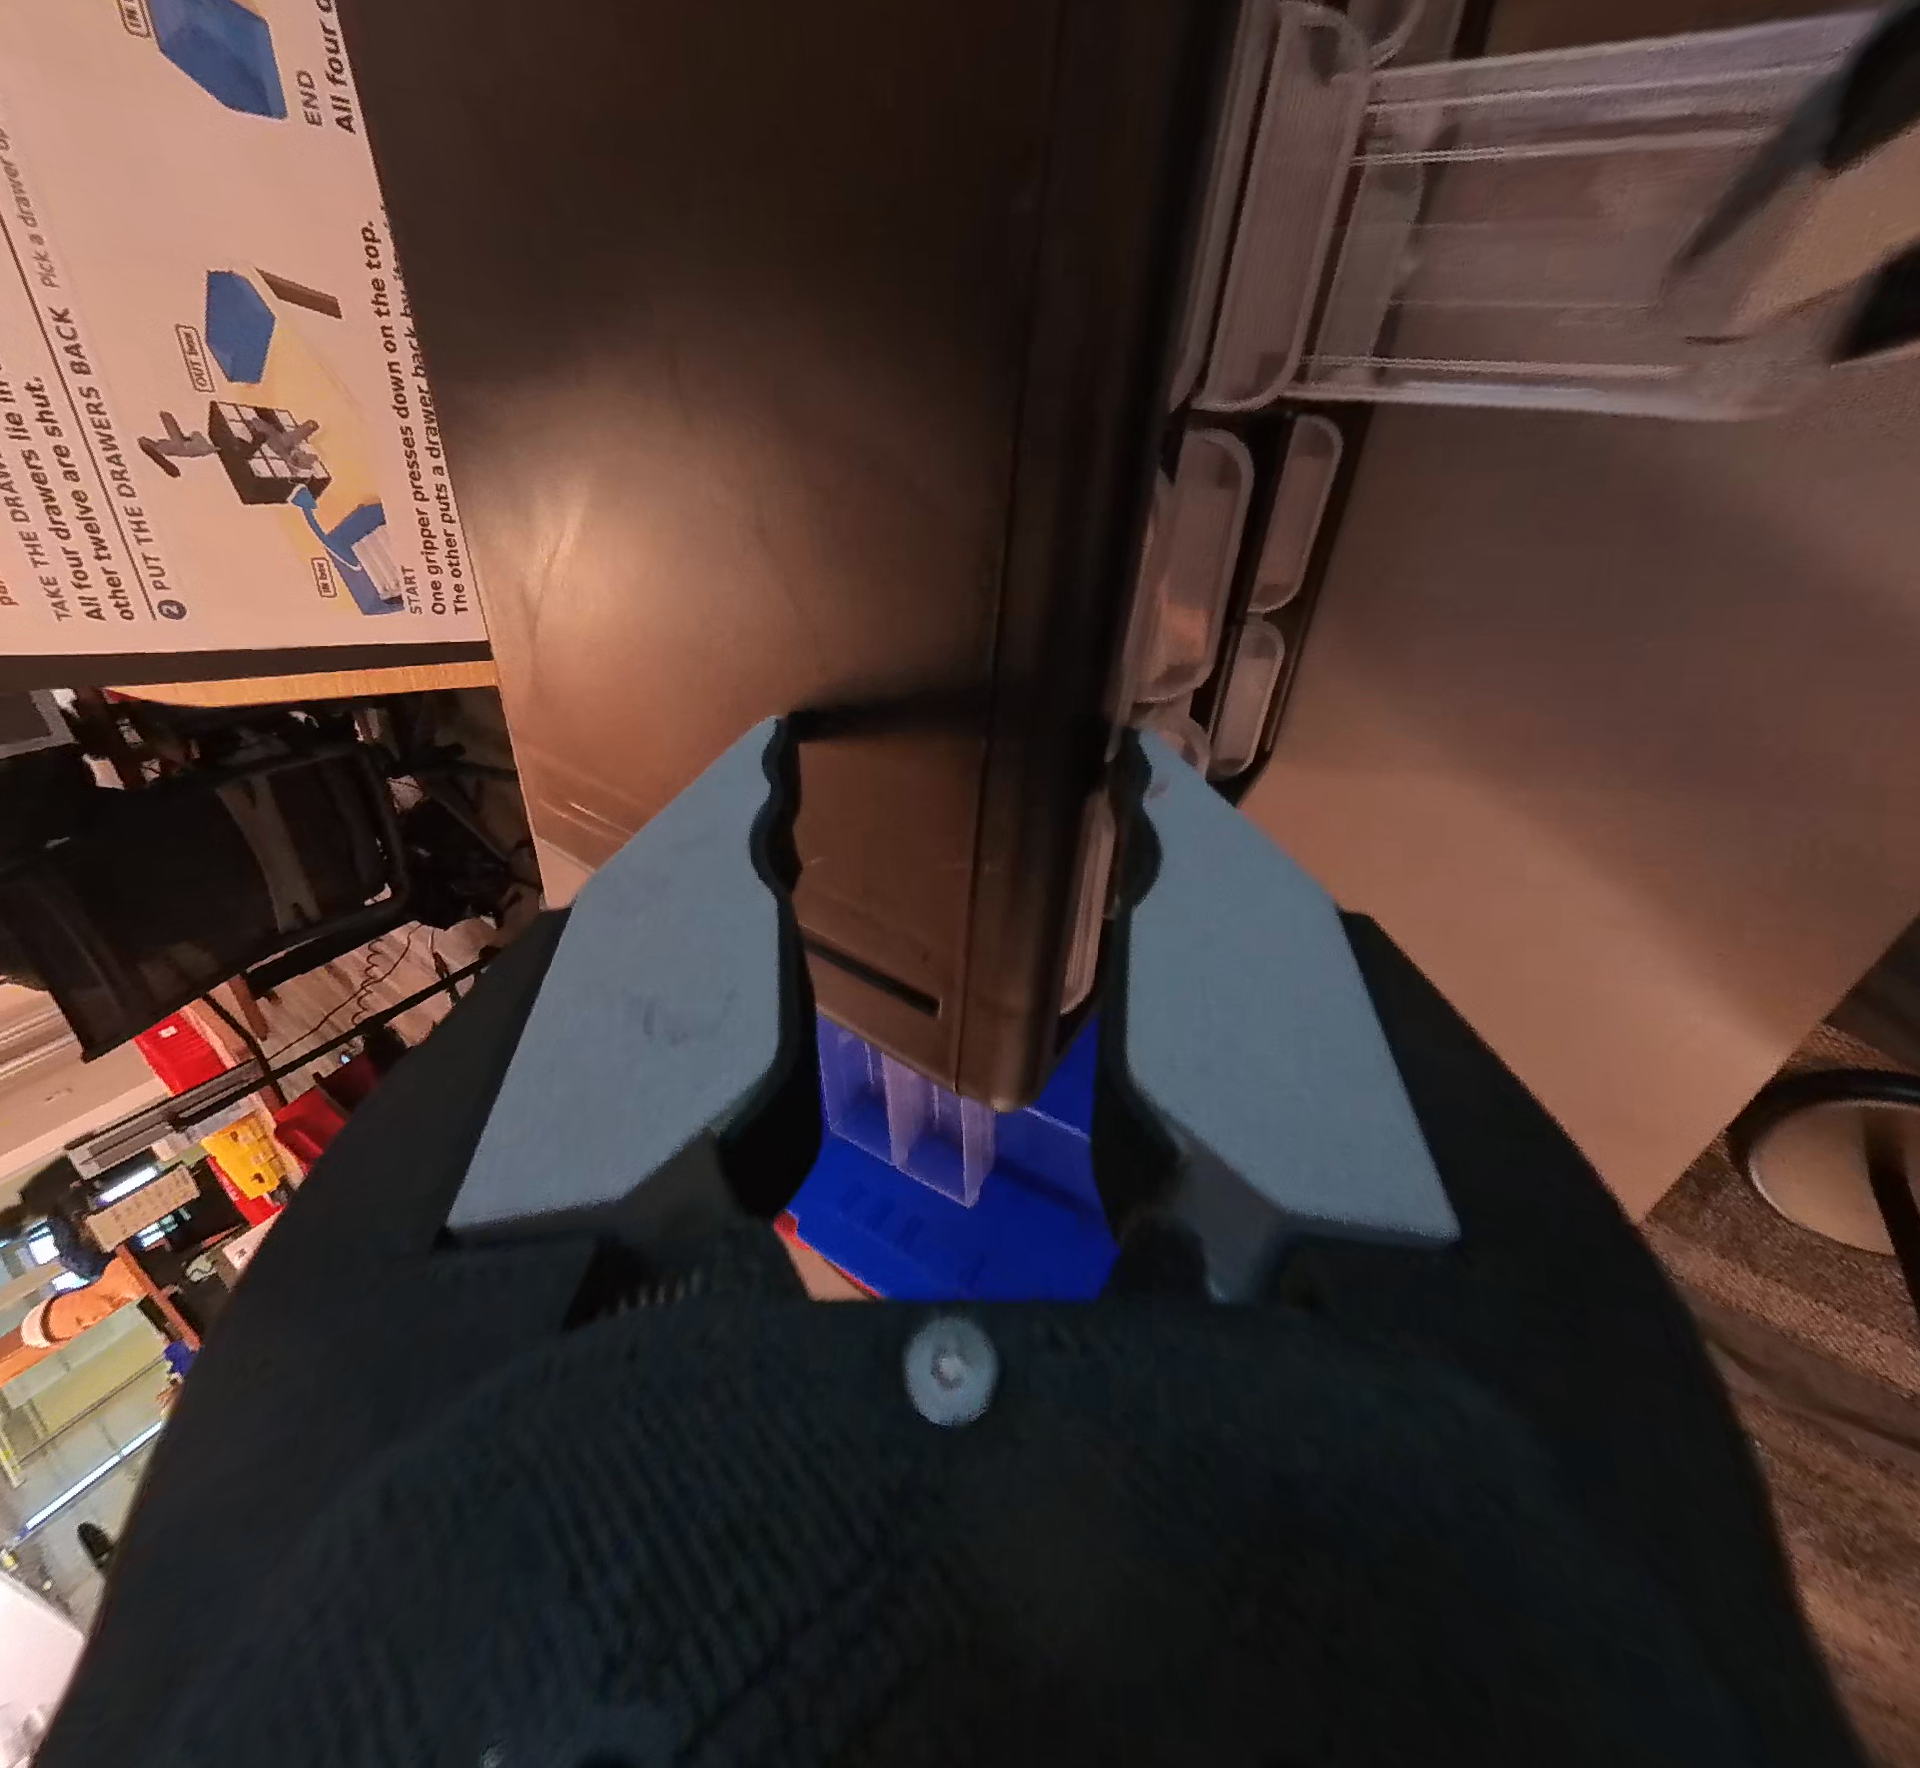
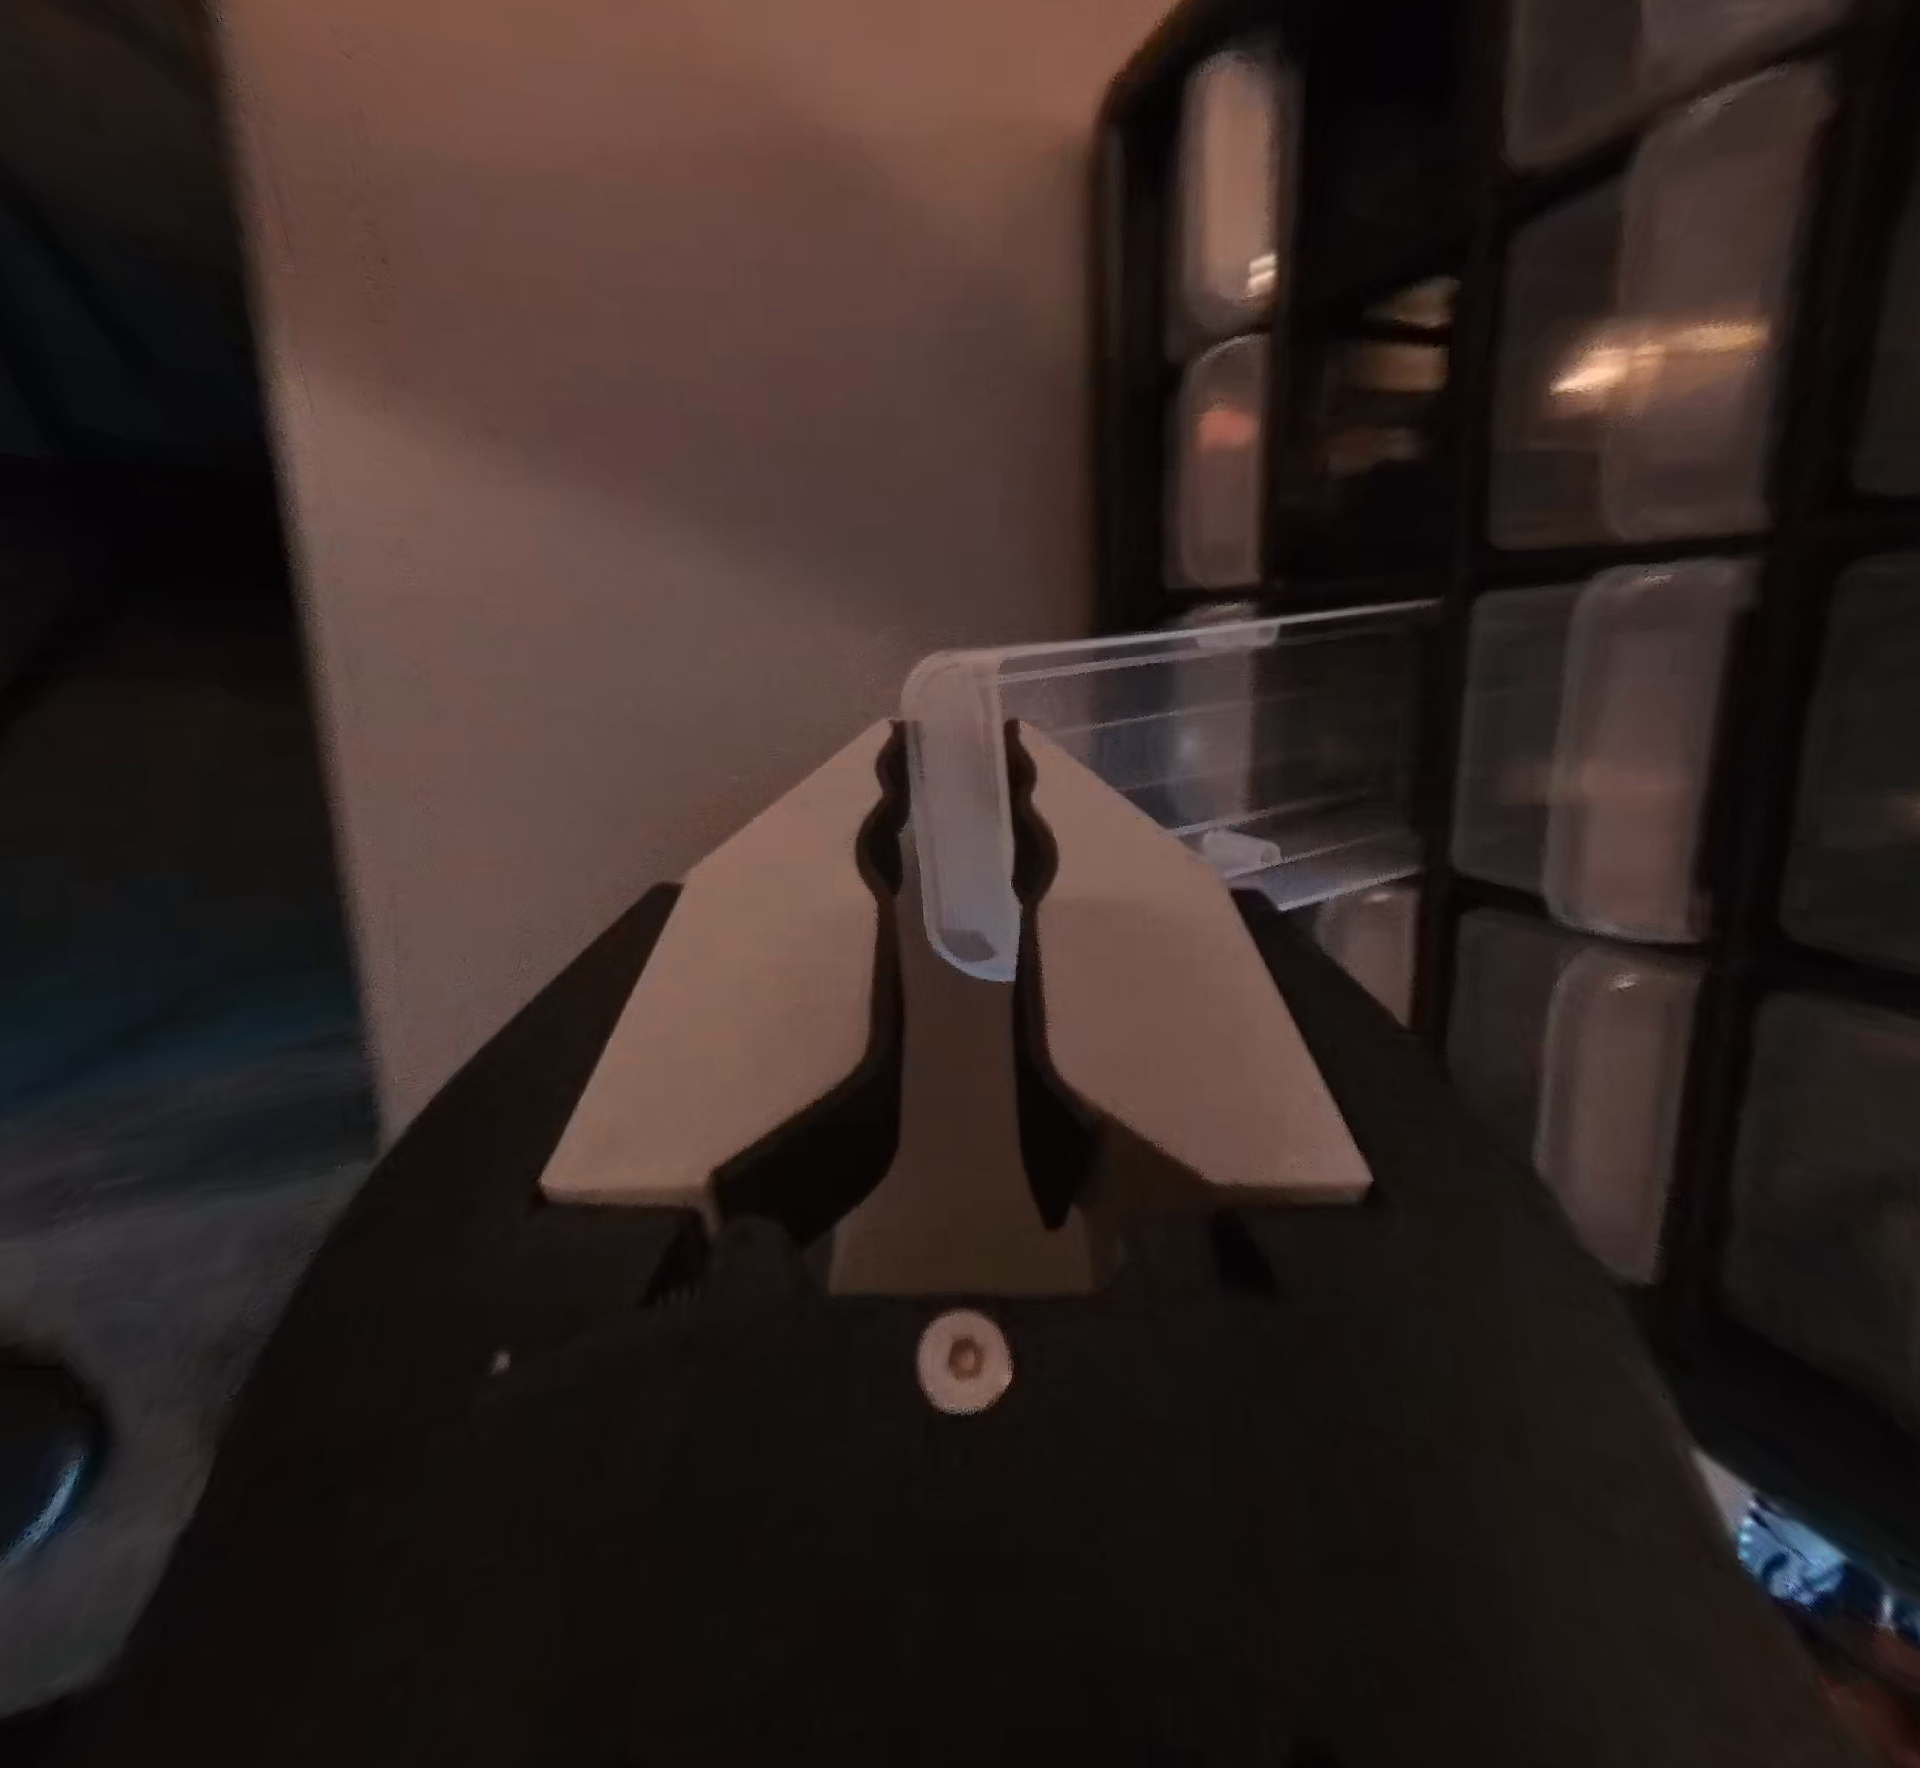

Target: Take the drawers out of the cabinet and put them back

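The black cabinet fills the left wrist view, with its clear drawer fronts along one edge. My left gripper has its jaws wide apart. It straddles the cabinet's near corner and rests on it. My right gripper is shut on the handle tab of a clear drawer. That drawer sticks partly out of its slot in the cabinet. The same drawer shows in the left wrist view, with the right gripper blurred at its end.
A blue bin with clear drawers shows below the cabinet's corner. A printed instruction sheet lies beside the cabinet. An empty slot gapes above the pulled drawer. An office chair and crates stand beyond the table's edge.
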A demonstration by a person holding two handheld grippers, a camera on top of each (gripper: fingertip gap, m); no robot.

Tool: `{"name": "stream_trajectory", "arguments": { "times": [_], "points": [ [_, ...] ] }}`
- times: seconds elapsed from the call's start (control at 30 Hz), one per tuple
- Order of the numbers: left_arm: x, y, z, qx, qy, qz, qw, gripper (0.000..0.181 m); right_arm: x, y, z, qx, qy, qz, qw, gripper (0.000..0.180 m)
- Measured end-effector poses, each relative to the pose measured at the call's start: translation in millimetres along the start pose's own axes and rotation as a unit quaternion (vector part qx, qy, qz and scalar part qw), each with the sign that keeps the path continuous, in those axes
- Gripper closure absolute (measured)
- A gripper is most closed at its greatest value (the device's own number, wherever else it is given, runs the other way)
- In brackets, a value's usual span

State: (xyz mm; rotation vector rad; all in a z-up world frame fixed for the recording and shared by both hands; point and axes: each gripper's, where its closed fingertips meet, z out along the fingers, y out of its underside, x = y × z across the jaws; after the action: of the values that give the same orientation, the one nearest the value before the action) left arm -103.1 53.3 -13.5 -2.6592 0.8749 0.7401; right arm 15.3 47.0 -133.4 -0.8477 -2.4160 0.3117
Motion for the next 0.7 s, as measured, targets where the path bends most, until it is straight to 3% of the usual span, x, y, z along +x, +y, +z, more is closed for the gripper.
{"name": "stream_trajectory", "arguments": {
  "times": [0.1, 0.23, 0.3, 0.43, 0.5, 0.6, 0.7],
  "points": [
    [0, 0, 0, -0.005, -0.002, 0.001, 1.000, 0.121, 40, -1, 10, 0.017, 0.089, 0.072, 0.993, 0.158],
    [0, 0, 0, 0.000, -0.002, -0.003, 1.000, 0.121, 38, -12, -7, 0.087, 0.063, 0.120, 0.987, 0.132],
    [0, 0, 0, 0.005, 0.002, -0.002, 1.000, 0.121, 34, -21, -32, 0.154, 0.048, 0.132, 0.978, 0.141],
    [0, 0, -1, 0.011, 0.006, -0.004, 1.000, 0.121, -17, -44, -62, 0.272, -0.130, 0.115, 0.946, 0.176],
    [0, 0, -1, 0.013, 0.005, -0.005, 1.000, 0.121, -23, -42, -51, 0.265, -0.147, 0.107, 0.947, 0.180],
    [0, 0, 0, 0.016, 0.004, -0.008, 1.000, 0.121, 19, -17, -4, 0.174, -0.029, 0.155, 0.972, 0.180],
    [0, 0, 0, 0.015, 0.002, -0.010, 1.000, 0.121, 55, 11, 31, 0.071, 0.073, 0.193, 0.976, 0.180]
  ]
}}
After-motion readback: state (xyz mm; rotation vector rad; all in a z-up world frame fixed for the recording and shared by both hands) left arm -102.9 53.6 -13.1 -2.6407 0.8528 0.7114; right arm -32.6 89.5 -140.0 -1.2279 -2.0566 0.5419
